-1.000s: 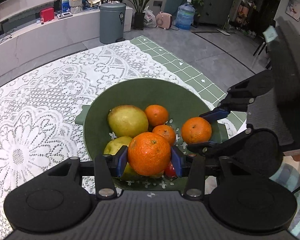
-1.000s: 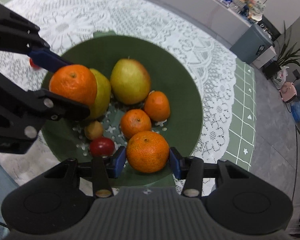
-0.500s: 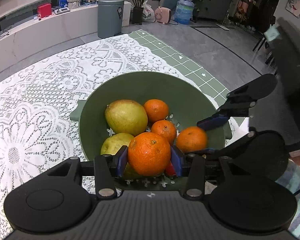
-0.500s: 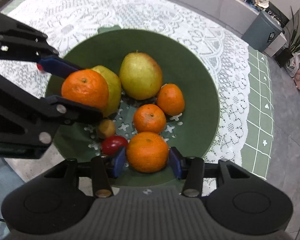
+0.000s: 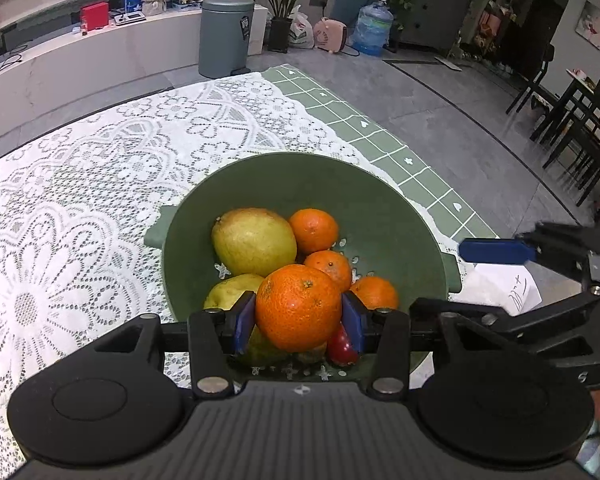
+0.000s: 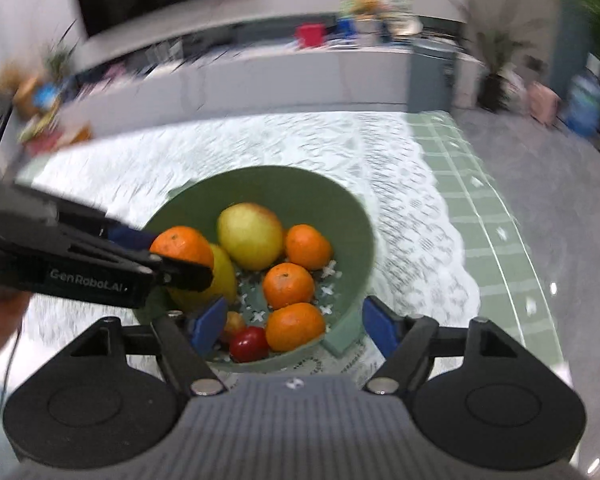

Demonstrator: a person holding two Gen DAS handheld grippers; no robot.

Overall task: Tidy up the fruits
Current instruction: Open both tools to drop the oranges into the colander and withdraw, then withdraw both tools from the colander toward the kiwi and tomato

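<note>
Released from the right gripper, the orange that sat between its blue pads a second ago now lies in the bowl, and that gripper has pulled back toward the near rim, its jaws having just been opening; they stand wide apart with nothing pressed between them, and its view is blurred. One round table under a white lace tablecloth carries everything, with a green grid-patterned cloth showing past the lace edge. One deep green plastic colander bowl with star-shaped holes in its floor sits on the lace, a small handle tab on its left side. The left gripper hangs over the near part of the bowl, clamped on one large orange held above the other fruit, both blue pads pressing its sides. In the bowl lie two yellow-green pears: the larger pear at the back left, the second pear partly hidden under the held orange. Three smaller mandarins rest to their right: one at the back, one in the middle, and the released orange nearest the right gripper. One small red round fruit lies just left of it, and one small yellowish fruit peeks out behind the right gripper's left pad. A white paper slip lies on the table just right of the bowl.
</note>
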